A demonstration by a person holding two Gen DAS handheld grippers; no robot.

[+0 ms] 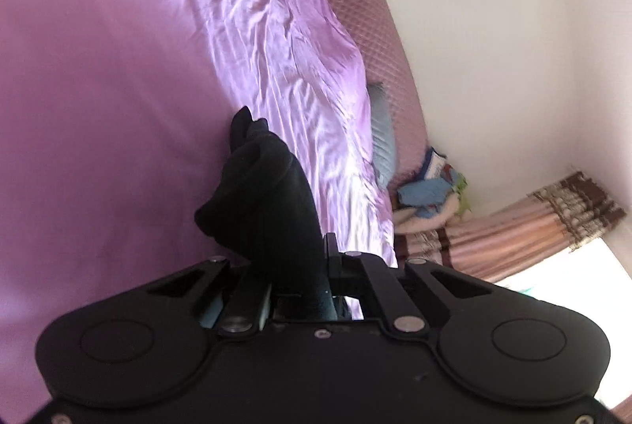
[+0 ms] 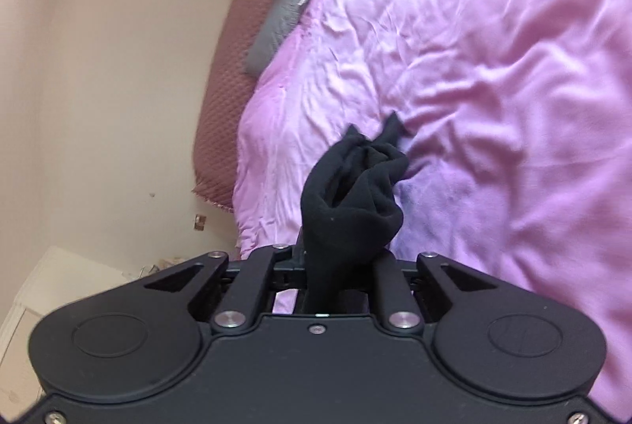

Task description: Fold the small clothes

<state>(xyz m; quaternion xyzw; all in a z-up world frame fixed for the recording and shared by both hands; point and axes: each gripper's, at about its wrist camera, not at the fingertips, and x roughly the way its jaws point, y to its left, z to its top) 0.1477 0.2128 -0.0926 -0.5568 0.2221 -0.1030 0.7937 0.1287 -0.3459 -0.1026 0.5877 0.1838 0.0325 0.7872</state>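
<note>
I've got both ends of the black garment (image 1: pixel 260 195) pinched, left gripper (image 1: pixel 312 266) and right gripper (image 2: pixel 339 266) each clamped on bunched cloth above the pink sheet (image 2: pixel 493 49), so it's picked up but no fold is made yet.

The small soft cloth (image 1: pixel 260 195) bunched up in front is plain black, no print. The matte plastic gripper body (image 1: pixel 316 357) is black too, w/ silver round screws. The smooth satin bed sheet (image 2: pixel 493 49) is light lilac-pink, one colour. The quilted bed cover (image 1: pixel 379 17) is dusty mauve w/ a small diamond pattern. The long pillow (image 2: pixel 276 25) is grey-blue. The pleated curtain (image 1: pixel 525 230) is pinkish w/ brown patterned bands. The wall (image 1: pixel 493 49) is cream-white.
</note>
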